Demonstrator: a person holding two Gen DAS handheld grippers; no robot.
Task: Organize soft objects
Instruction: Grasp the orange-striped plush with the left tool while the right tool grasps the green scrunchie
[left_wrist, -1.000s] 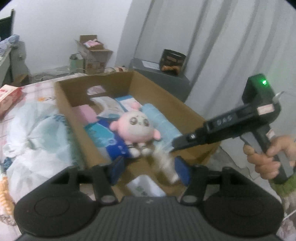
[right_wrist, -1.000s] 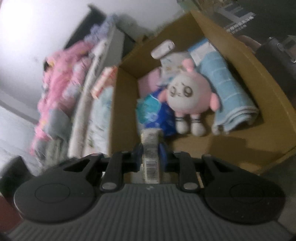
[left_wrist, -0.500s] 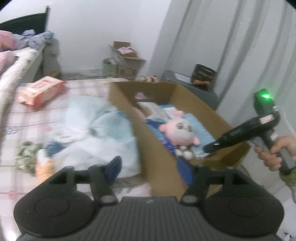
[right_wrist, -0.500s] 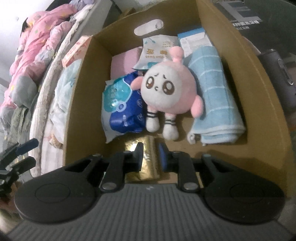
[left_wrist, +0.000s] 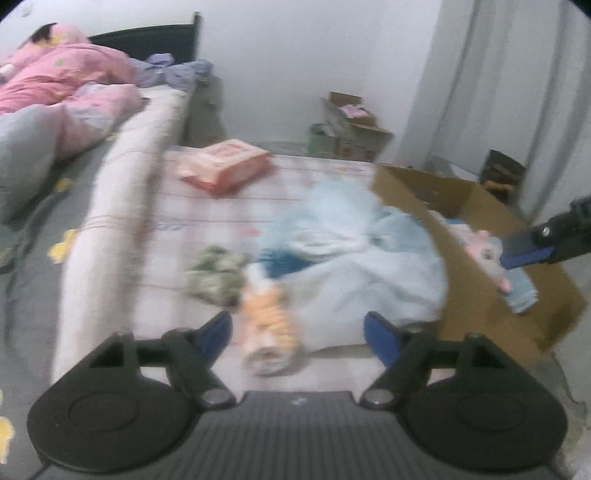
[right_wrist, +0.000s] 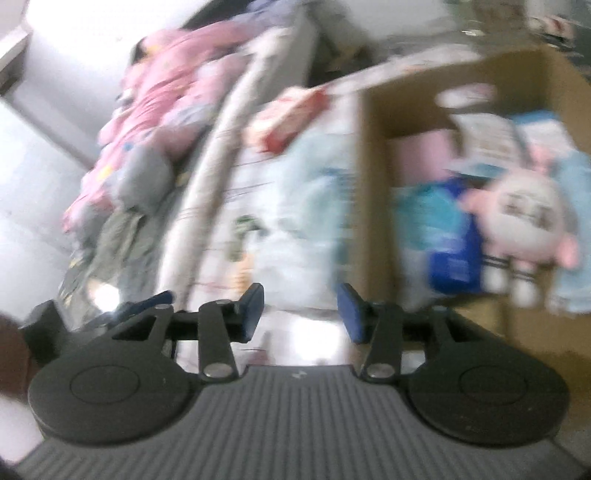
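- Blue pads mark the jaws of the left gripper (left_wrist: 297, 334); the jaws have just been opening and stand wide, with nothing pressed between them.
- Left gripper, target: an orange-and-white soft bundle (left_wrist: 267, 326) lies on the mat between and just ahead of the pads; blur hides what it is.
- Right gripper (right_wrist: 301, 314): jaws have just been opening; they stand apart and empty, just left of the cardboard box (right_wrist: 373, 206).
- Box contents: a pink plush doll (right_wrist: 524, 218) lies inside, flanked by a blue packet (right_wrist: 448, 240) and a pale blue towel (left_wrist: 521, 291).
- Outside the box, to its left: a pale blue cloth heap (left_wrist: 354, 266) against the box wall; a green patterned scrap (left_wrist: 216, 275) beyond it; a pink pack (left_wrist: 225, 166) farther off.
- Handling, judged: the bundle looks light and yielding; it should compress under the pads, so a grip across its middle seems safest.
- Caution: a pinch at one edge may let it sag or unroll.
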